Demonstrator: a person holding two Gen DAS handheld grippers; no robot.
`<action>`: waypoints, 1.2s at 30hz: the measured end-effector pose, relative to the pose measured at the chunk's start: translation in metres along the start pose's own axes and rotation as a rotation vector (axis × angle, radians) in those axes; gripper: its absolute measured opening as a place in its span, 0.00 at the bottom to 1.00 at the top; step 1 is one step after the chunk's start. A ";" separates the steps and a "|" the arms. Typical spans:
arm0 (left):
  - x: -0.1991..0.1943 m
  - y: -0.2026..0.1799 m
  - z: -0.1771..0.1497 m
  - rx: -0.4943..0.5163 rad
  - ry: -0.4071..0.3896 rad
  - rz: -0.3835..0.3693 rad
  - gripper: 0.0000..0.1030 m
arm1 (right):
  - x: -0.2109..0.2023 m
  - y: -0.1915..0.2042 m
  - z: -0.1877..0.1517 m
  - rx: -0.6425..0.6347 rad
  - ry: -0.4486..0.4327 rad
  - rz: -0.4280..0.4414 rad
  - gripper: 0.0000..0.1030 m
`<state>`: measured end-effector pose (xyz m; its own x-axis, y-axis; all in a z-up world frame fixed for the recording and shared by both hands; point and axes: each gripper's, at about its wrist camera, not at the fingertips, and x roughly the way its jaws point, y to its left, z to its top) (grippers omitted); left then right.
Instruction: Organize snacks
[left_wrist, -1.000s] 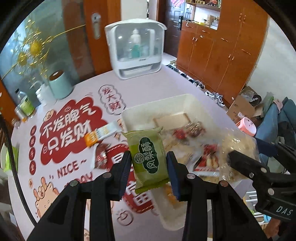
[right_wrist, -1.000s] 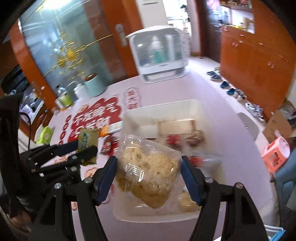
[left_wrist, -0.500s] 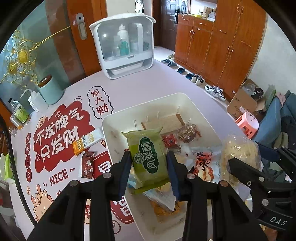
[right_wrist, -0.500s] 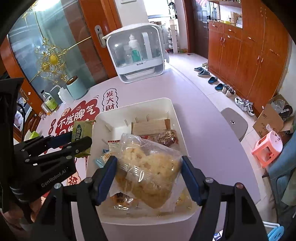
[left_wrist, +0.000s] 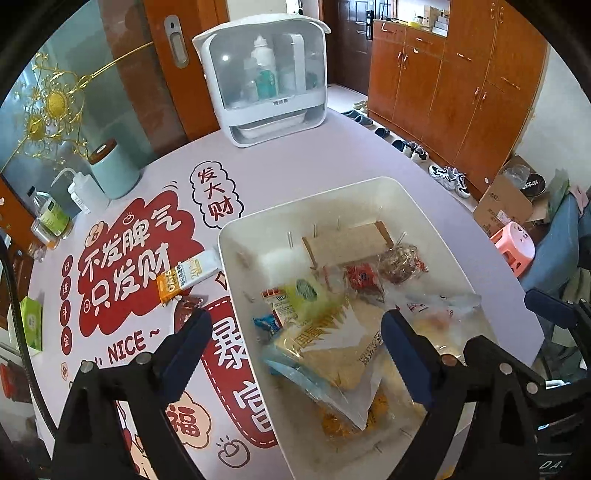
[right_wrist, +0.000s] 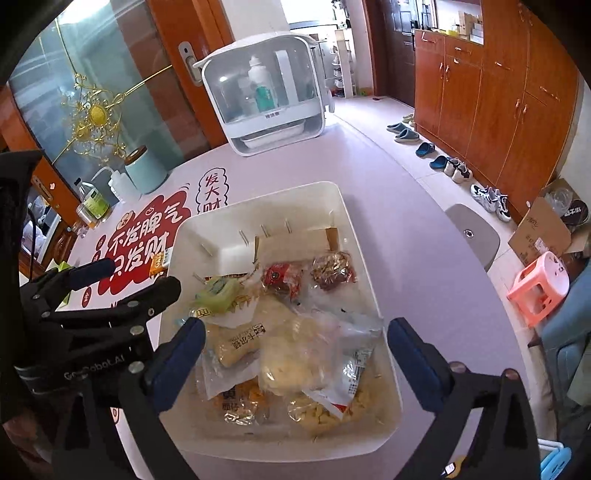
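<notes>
My left gripper (left_wrist: 295, 343) is spread wide, nothing between its blue pads (left_wrist: 194, 334). It hangs above the near left part of the bin (left_wrist: 417, 206), one finger over the printed mat (left_wrist: 122, 258) just outside the bin's left wall, the other over the snacks inside. My right gripper (right_wrist: 295, 347) is just as wide and just as bare, poised above the near half of the bin (right_wrist: 258, 195) and tilted down into it, both pads (right_wrist: 417, 354) clear of the packets as far as I can see.

Both tools point forward and down from the near edge of the table (left_wrist: 332, 162). In the right view my left gripper (right_wrist: 125, 291) reaches in from the left, its fingers parted, level with the bin's left rim.

The snacks are heaped in the bin: a green packet (right_wrist: 216, 291) near the left wall, a red packet (right_wrist: 282, 275) and a brown nut cluster (right_wrist: 332, 273) toward the back, a clear bag of pale puffs (right_wrist: 291, 354) on top at the front, and a yellow cracker pack (left_wrist: 328, 347) under it. A cardboard piece (left_wrist: 347, 242) lies at the far end. Two snacks lie outside on the mat: an orange-and-white bar (left_wrist: 186, 277) beside the bin's left wall, and a dark red packet (left_wrist: 188, 306) partly hidden behind my left finger.

The clear bag is blurred in the right view, so its print is unreadable. The bin's near wall is cut off by my fingers in the left view.
</notes>
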<state>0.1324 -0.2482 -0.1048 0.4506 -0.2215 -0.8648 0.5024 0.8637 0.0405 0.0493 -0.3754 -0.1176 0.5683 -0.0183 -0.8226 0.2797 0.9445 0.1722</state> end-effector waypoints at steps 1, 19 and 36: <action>0.000 0.000 -0.001 0.001 0.001 0.003 0.89 | 0.001 0.000 0.000 0.001 0.006 0.003 0.97; -0.004 0.018 -0.021 -0.036 0.030 0.027 0.89 | 0.003 0.014 -0.012 -0.006 0.045 0.030 0.97; -0.021 0.066 -0.049 -0.068 0.043 0.061 0.89 | 0.004 0.061 -0.023 -0.052 0.073 0.059 0.97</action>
<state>0.1203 -0.1650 -0.1086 0.4462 -0.1494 -0.8824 0.4233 0.9039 0.0610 0.0509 -0.3103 -0.1232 0.5242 0.0598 -0.8495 0.2059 0.9590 0.1946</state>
